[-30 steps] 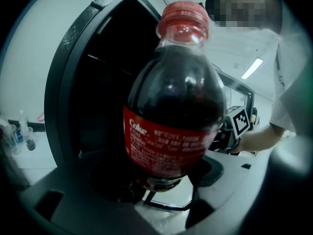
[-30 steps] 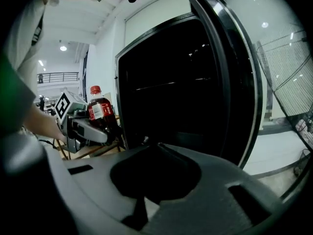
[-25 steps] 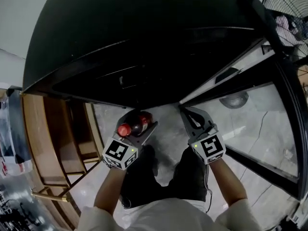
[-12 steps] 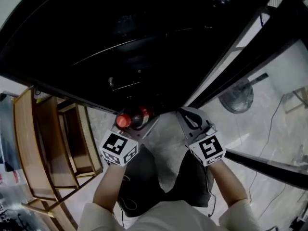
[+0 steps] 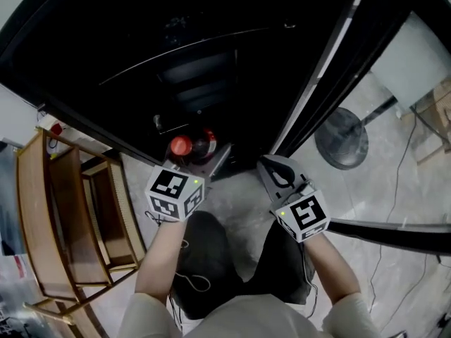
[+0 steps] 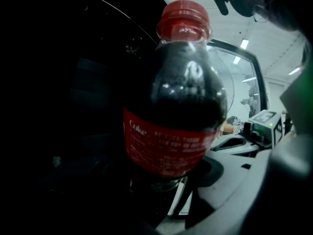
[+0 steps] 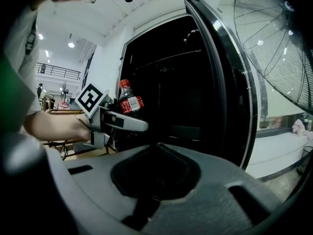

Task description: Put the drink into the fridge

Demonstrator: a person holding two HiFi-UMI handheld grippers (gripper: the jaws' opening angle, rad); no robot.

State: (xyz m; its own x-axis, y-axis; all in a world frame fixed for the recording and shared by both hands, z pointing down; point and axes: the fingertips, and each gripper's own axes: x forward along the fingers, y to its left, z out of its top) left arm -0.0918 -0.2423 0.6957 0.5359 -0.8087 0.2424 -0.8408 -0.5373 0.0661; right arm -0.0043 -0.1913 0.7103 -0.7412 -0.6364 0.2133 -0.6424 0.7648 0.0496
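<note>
**Coke in my left gripper, right one empty, fridge open in front**

Starting closest to me: the head view looks straight down at my two forearms and dark trousers [image 5: 282, 259], with a gripper in each hand. My left gripper [image 5: 204, 153] is clamped on the Coke bottle [image 6: 176, 106], low on its body. From above you mostly just see the red cap [image 5: 180, 146] and a bit of dark shoulder. The left gripper view is the one that shows it properly: the bottle stands upright between the jaws and fills the middle, with dark cola and a red label. It also catches my other gripper's marker cube off at the right edge.

My right gripper [image 5: 268, 164] has its jaws pressed together with nothing between them. Its own view shows that best. That view also looks sideways at my left hand, with the bottle right at the mouth of the fridge [image 5: 176, 48]. I can't tell from there whether it's past the opening.

The fridge interior is near black in every view. I can only make out faint shelf edges from above.

Further out, the glass door [image 7: 230, 82] hangs open on my right. A standing fan [image 7: 274, 43] is behind it; the head view shows only its round base. A wooden rack [image 5: 70, 210] sits to my left.
</note>
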